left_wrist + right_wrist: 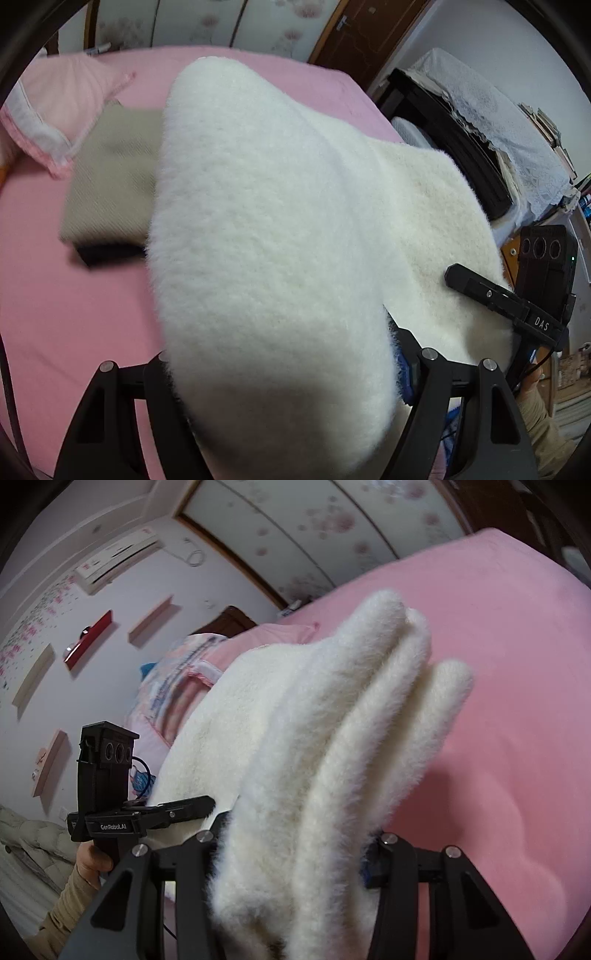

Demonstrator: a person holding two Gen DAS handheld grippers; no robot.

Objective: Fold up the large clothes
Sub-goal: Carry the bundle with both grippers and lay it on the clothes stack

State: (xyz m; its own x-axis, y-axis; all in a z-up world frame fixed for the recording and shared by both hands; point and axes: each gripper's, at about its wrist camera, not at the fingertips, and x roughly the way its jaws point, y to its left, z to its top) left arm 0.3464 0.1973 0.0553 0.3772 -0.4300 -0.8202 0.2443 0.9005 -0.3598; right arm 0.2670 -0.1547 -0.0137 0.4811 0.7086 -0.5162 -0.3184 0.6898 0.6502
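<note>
A thick white fluffy garment (266, 221) hangs folded over both grippers above the pink bed (66, 314). In the left wrist view it fills the gap between the fingers of my left gripper (280, 373), which is shut on a bunched fold. My right gripper (480, 291) shows at the right, laid against the garment's far edge. In the right wrist view my right gripper (295, 853) is shut on several stacked layers of the garment (332, 720), whose rounded folds stick out forward. My left gripper (192, 806) sits at the left, held by a hand (92, 860).
A folded beige garment (110, 184) lies on a dark one (107, 254) at the bed's left, next to a pink pillow (62, 110). A dark cabinet under a lace cover (498, 129) stands past the bed's right edge. Wall shelves (88, 638) and patterned pillows (184, 686) sit behind.
</note>
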